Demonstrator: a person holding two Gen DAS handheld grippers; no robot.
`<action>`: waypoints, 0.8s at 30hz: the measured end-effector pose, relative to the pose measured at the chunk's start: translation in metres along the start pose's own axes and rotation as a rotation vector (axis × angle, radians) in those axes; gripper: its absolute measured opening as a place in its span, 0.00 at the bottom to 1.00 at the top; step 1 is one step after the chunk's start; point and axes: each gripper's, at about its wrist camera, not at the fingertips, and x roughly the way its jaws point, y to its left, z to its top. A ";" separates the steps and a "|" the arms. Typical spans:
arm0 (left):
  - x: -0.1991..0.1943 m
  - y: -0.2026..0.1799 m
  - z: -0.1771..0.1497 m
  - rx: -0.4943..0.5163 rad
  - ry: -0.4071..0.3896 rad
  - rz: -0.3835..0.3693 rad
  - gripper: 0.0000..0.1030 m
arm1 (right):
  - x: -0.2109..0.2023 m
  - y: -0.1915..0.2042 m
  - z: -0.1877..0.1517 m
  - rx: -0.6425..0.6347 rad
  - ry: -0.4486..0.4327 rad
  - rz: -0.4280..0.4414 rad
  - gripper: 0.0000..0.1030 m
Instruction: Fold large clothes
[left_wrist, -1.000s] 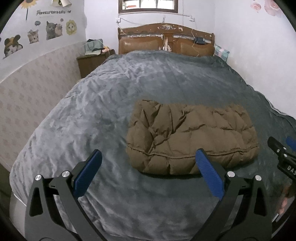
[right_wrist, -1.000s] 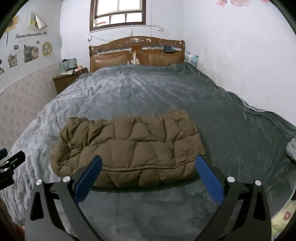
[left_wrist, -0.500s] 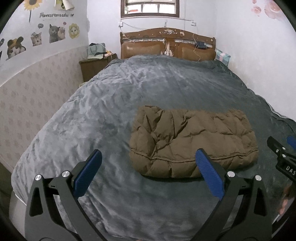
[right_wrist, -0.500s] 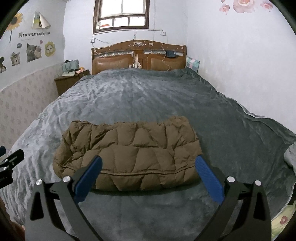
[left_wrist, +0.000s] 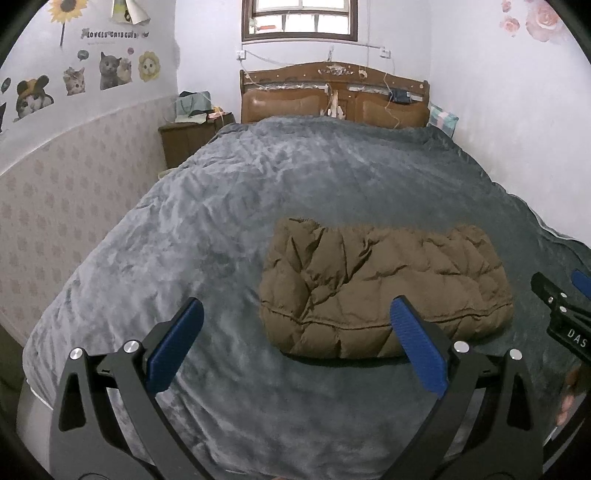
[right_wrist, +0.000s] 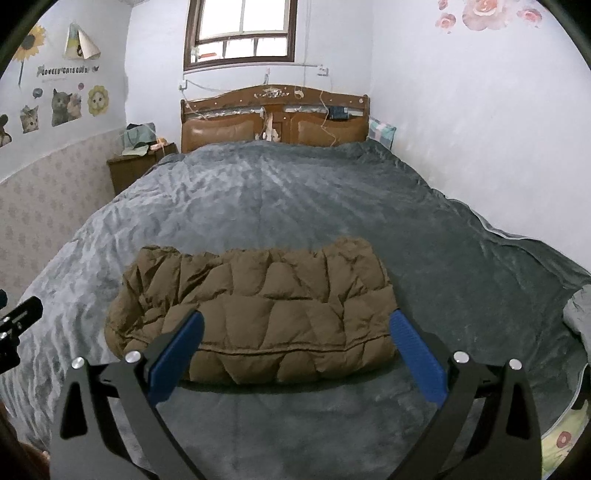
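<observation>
Puffy brown quilted jacket (left_wrist: 384, 288) is folded into a chunky rectangle, lying on the near part of the bed (left_wrist: 258, 192), which has a fuzzy grey blanket on it. Left claw (left_wrist: 295, 339) and right claw (right_wrist: 295, 347) both hover just short of the jacket's near edge, spread wide and holding nothing.

We see a wide bed covered by a grey plush blanket (left_wrist: 229, 229), its wooden headboard (left_wrist: 334, 96) with brown padded panels standing against the far wall under a window (left_wrist: 299, 18). At the far left beside the bed stands a dark wooden nightstand (left_wrist: 186, 142) piled with bags and papers, and cat and sunflower stickers (left_wrist: 110, 70) dot the left wall. On the right wall we find pink rose decals (right_wrist: 484, 14), and a checked pillow (right_wrist: 382, 133) sits at the headboard's right end.
</observation>
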 end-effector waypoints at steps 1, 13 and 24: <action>-0.001 0.000 0.001 0.001 -0.002 0.000 0.97 | 0.000 -0.001 0.001 0.001 0.001 0.000 0.98; -0.002 0.005 0.005 -0.004 -0.003 0.003 0.97 | -0.001 0.000 0.000 -0.005 0.005 0.001 0.98; -0.005 0.002 0.007 0.004 -0.006 0.005 0.97 | 0.000 -0.002 0.000 -0.005 0.004 0.000 0.98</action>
